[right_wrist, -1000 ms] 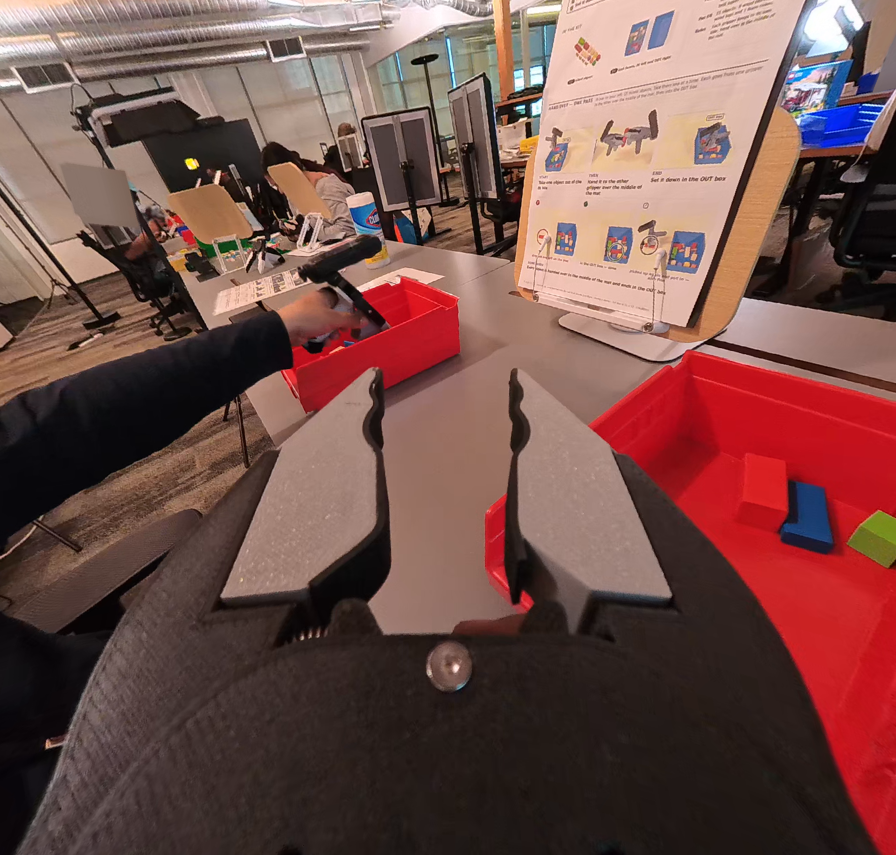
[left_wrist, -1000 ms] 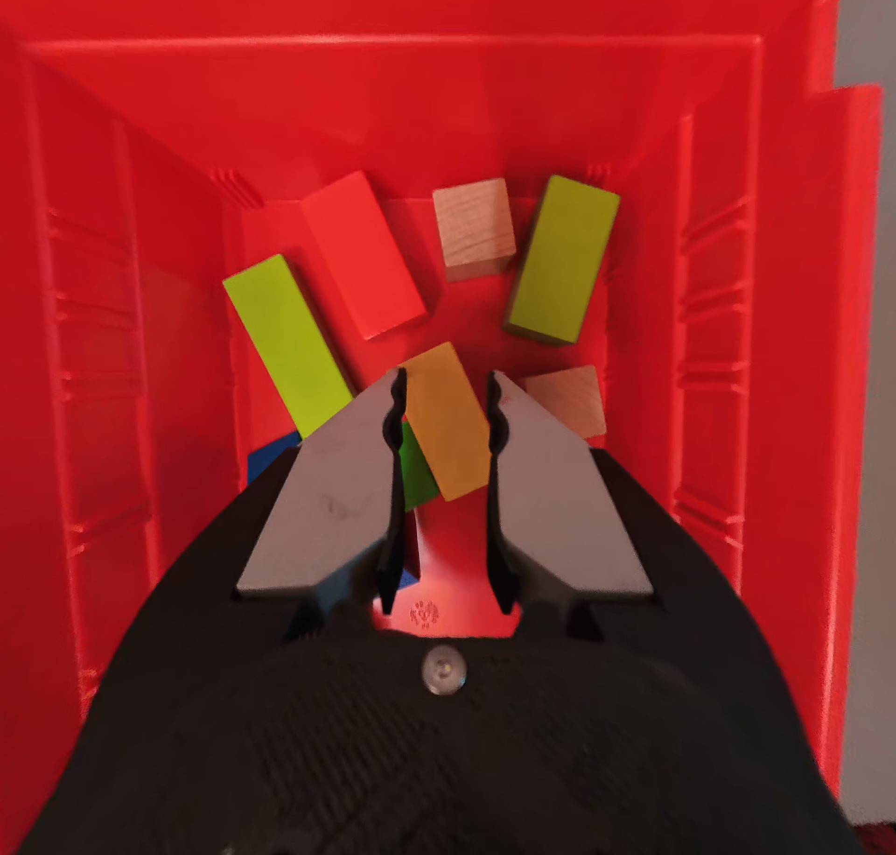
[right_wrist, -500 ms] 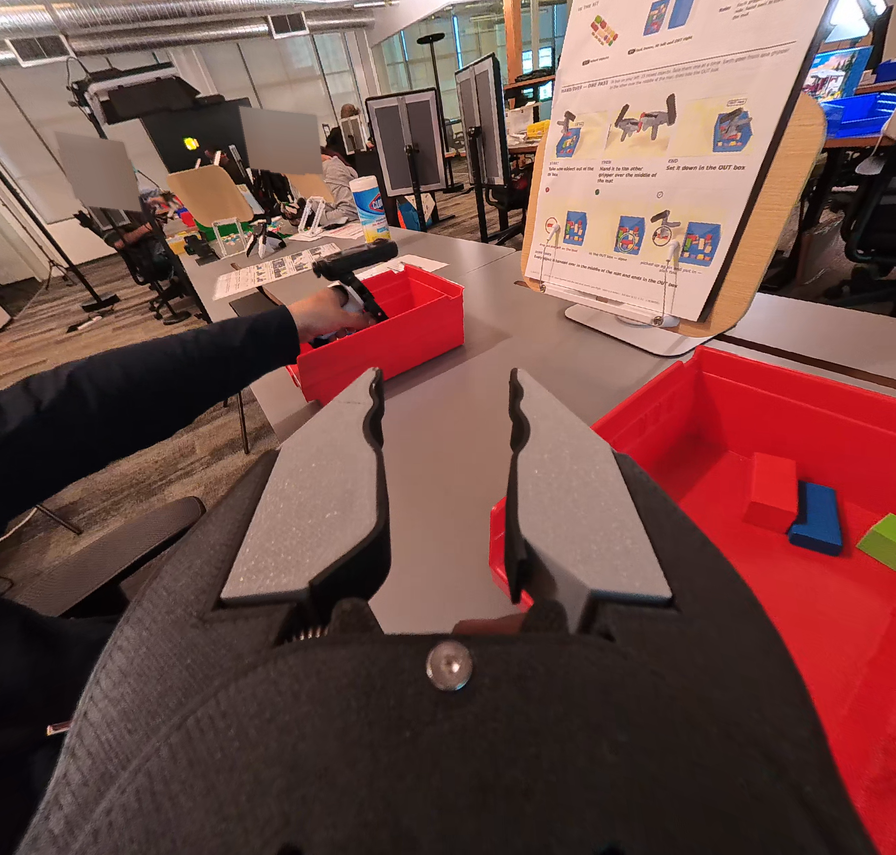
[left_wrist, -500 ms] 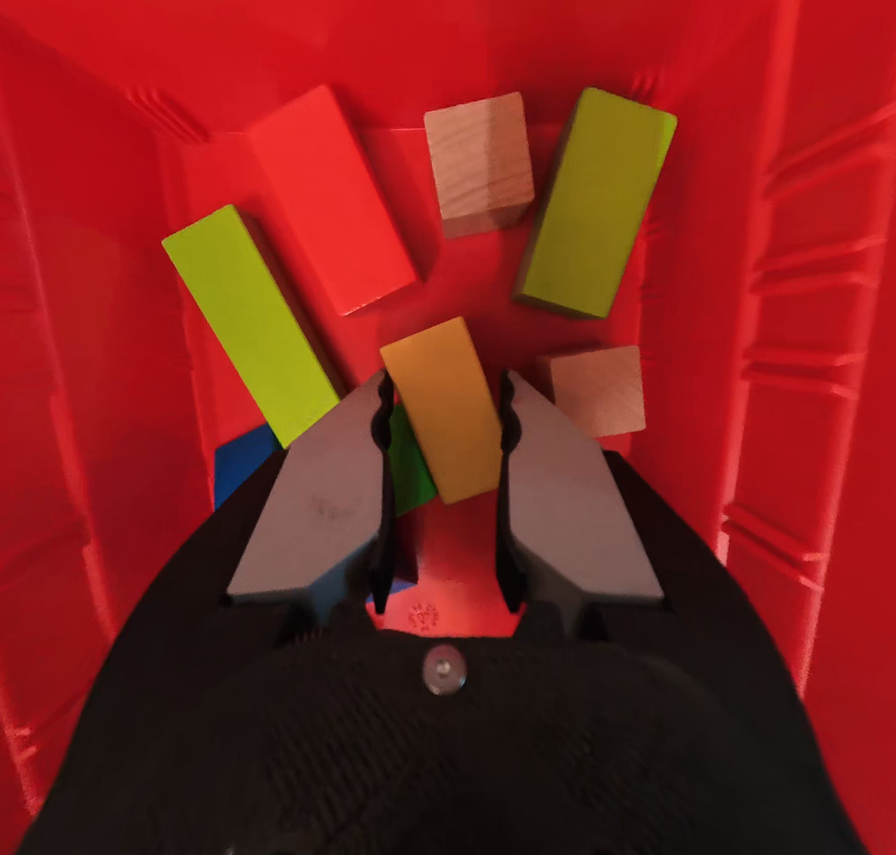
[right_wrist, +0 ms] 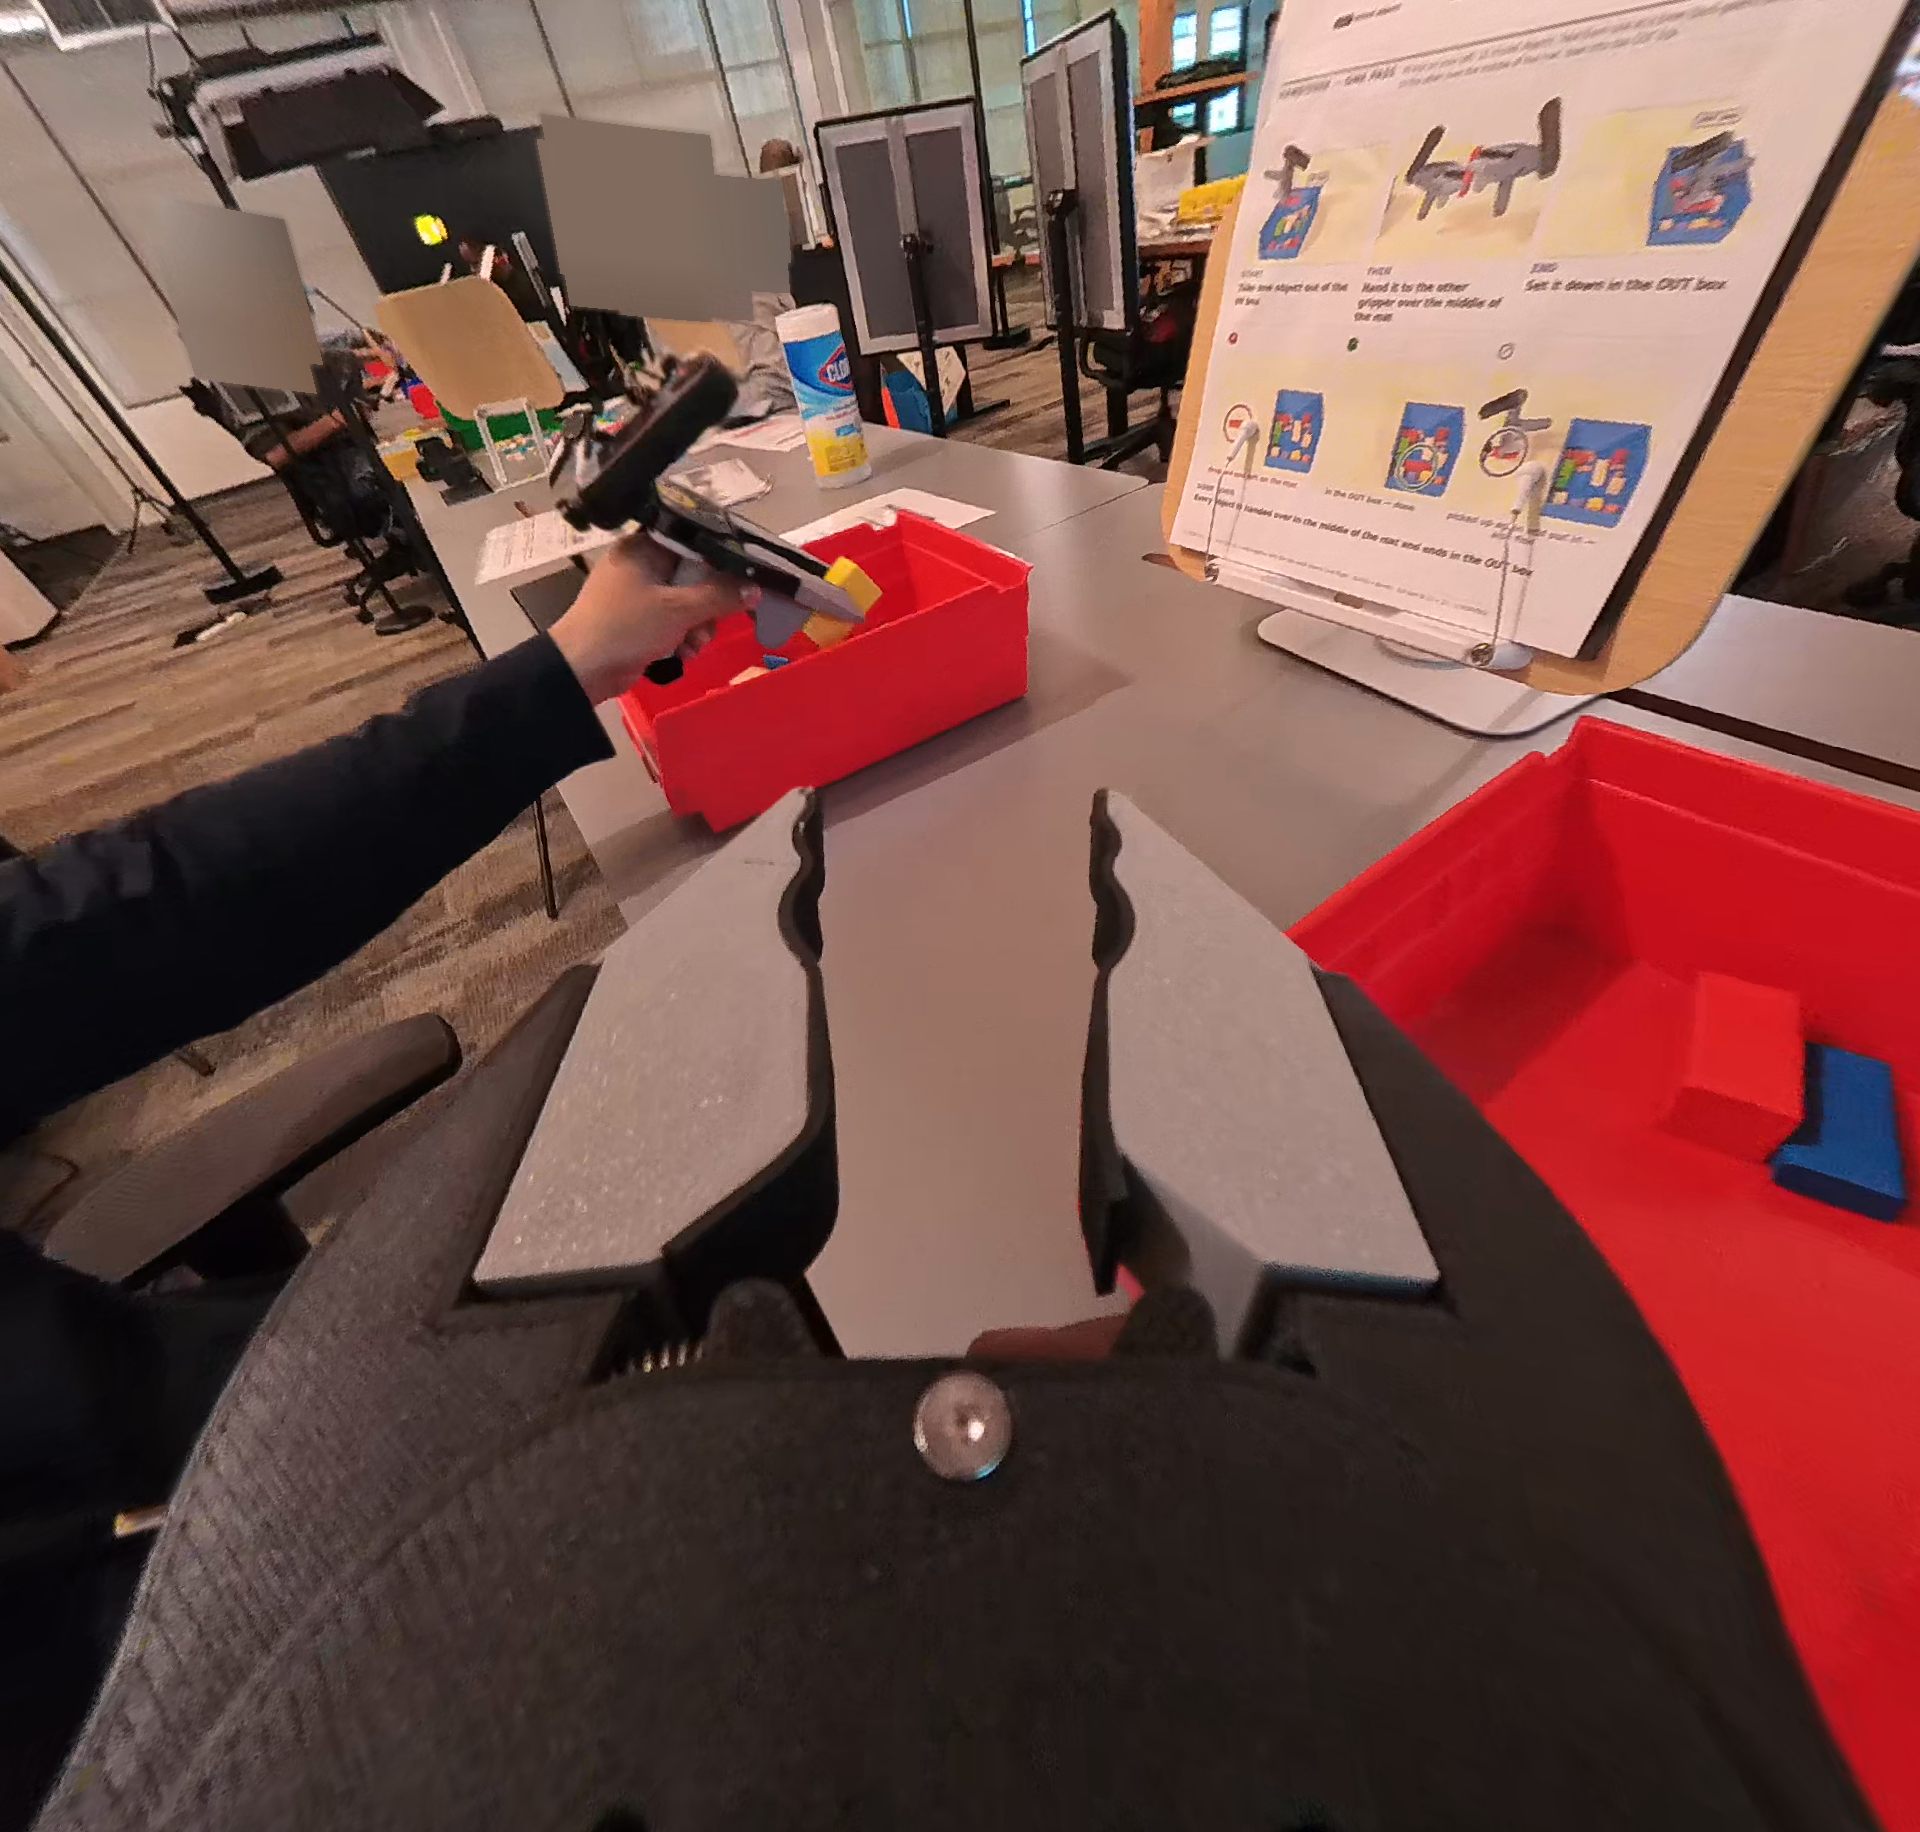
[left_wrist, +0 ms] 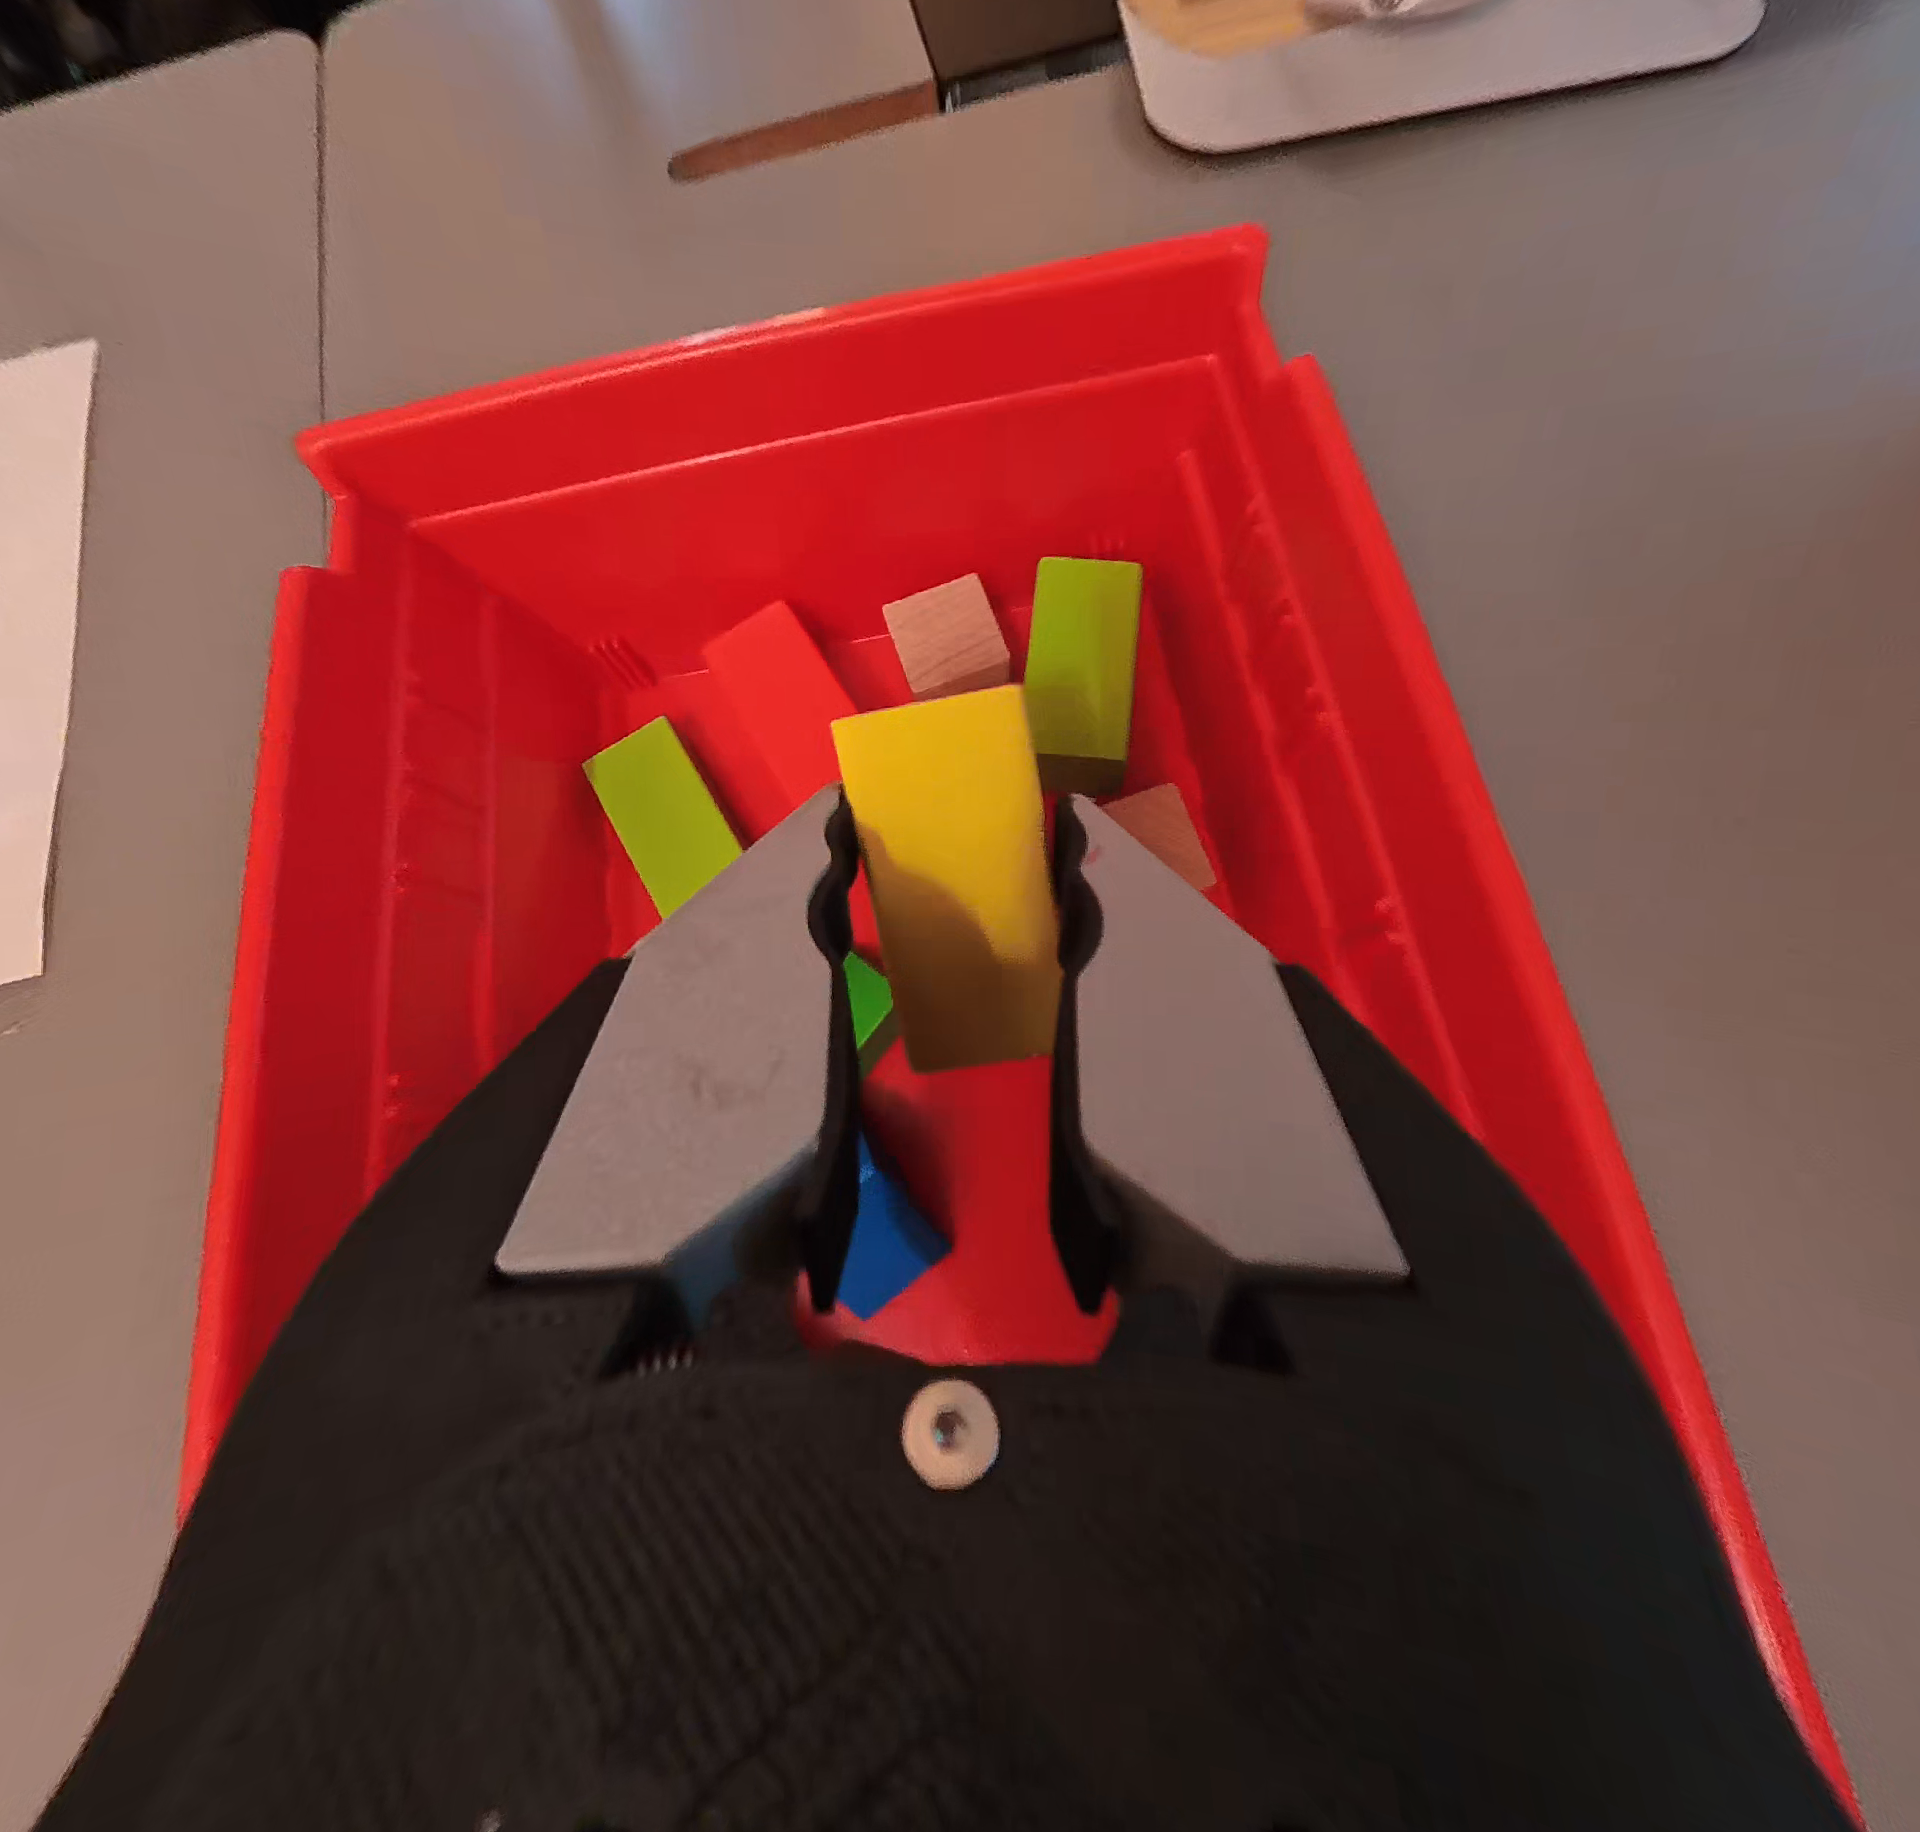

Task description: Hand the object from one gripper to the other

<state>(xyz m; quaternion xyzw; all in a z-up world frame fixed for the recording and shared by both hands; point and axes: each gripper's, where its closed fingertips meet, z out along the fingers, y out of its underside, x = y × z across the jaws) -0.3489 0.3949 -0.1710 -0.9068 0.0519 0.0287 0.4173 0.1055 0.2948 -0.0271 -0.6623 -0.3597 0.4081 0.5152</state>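
Note:
My left gripper is shut on a yellow block and holds it above a red bin of coloured blocks. In the right wrist view the left gripper shows far off over that bin, with the yellow block between its fingers. My right gripper is open and empty, over the grey table between the two bins.
A second red bin at the right holds a red block and a blue block. An instruction board on a stand is at the back. The left bin holds lime green, red and wooden blocks. A person's sleeve reaches in from the left. My right fingertips sit around 50 cm from my left ones.
My left gripper closed on the yellow block and lifted it up out of the bin. My right gripper stayed open and shifted only slightly.

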